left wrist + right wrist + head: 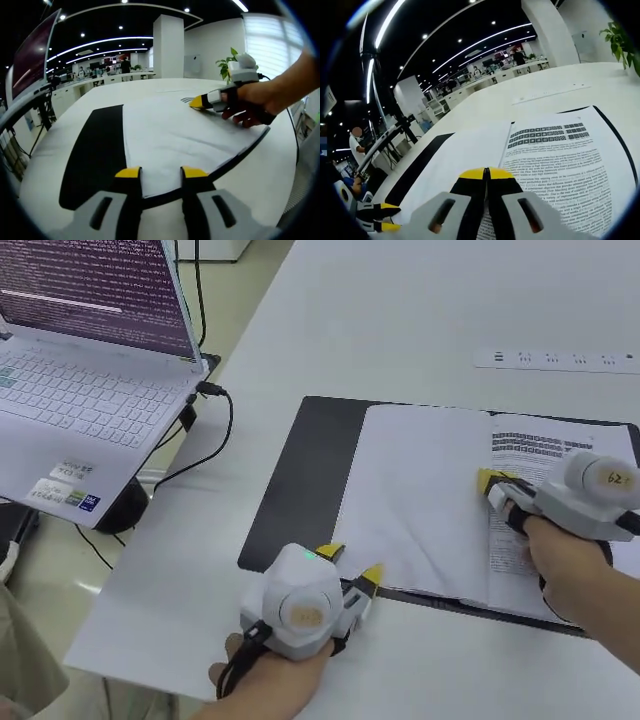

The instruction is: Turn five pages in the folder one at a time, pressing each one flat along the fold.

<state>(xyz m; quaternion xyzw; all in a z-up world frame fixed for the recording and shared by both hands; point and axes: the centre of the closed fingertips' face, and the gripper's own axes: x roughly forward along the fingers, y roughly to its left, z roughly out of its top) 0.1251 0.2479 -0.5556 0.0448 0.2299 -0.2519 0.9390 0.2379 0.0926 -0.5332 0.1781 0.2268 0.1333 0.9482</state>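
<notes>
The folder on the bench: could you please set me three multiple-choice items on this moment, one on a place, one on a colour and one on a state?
1. Where on the folder do the right tool's tips lie?
A. on the black cover
B. at the fold, between the blank page and the printed page
C. at the near left corner

2. What colour are both tools' tips?
A. yellow
B. red
C. blue

3. How do the left tool's jaws stand?
A. shut tight
B. apart
C. shut on a cable

Answers:
1 B: the right gripper view shows its tips where the two pages meet.
2 A: the tips are yellow in all three views.
3 B: the left gripper view shows a clear gap between them.
</notes>
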